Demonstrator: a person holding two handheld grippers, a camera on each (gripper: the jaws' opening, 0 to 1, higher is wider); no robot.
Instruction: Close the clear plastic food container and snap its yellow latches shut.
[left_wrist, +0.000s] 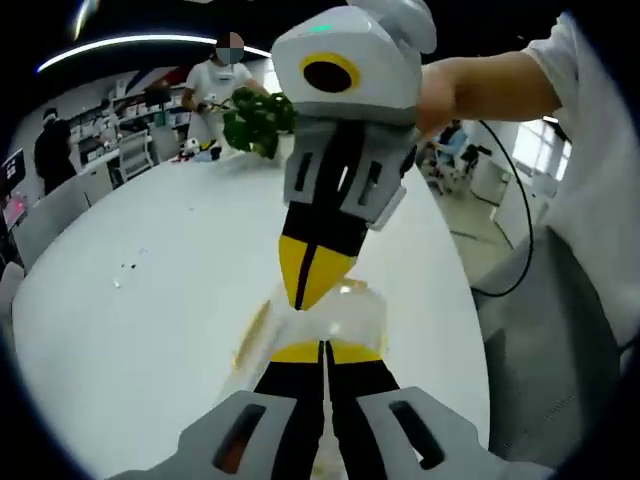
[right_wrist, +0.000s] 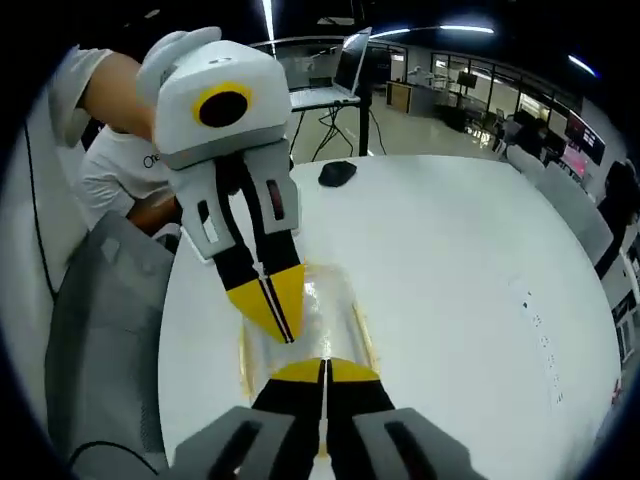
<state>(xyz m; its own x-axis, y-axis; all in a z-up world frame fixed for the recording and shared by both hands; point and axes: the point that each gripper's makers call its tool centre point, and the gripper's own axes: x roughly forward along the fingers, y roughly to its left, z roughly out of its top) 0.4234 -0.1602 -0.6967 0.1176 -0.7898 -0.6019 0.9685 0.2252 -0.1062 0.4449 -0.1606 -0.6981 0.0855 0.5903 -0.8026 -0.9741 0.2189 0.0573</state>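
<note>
Clear plastic container (left_wrist: 335, 318): one, lying on the white table (left_wrist: 150, 300) at lower centre of the left gripper view; in the right gripper view it (right_wrist: 318, 315) sat at lower centre too, between the two grippers.
Yellow latches: two long yellow strips ran along the container's sides in the right gripper view, one at the left edge (right_wrist: 244, 365) and one at the right edge (right_wrist: 362, 330); whether they were snapped down could not be told.
Grippers: two, facing each other over the container with their yellow tips close together.
Left gripper (left_wrist: 324, 352): jaws pressed together with only a thin seam between them, tips resting at the container's near end; possibly nipping its rim, though the clear plastic made that hard to read. In the right gripper view it (right_wrist: 270, 300) came down from the upper left, tips together over the container.
Right gripper (right_wrist: 325, 372): jaws likewise drawn together to a hairline gap, tips at the container's near end. In the left gripper view it (left_wrist: 312, 275) descended from the top centre, its pointed tips meeting just above the container.
Table: one, round and white.
Plant (left_wrist: 258, 120): one leafy green bunch at the table's far edge, upper centre of the left gripper view.
Mouse (right_wrist: 338, 173): one dark mouse, upper centre of the right gripper view.
People: one standing figure (left_wrist: 215, 85) behind the plant.
</note>
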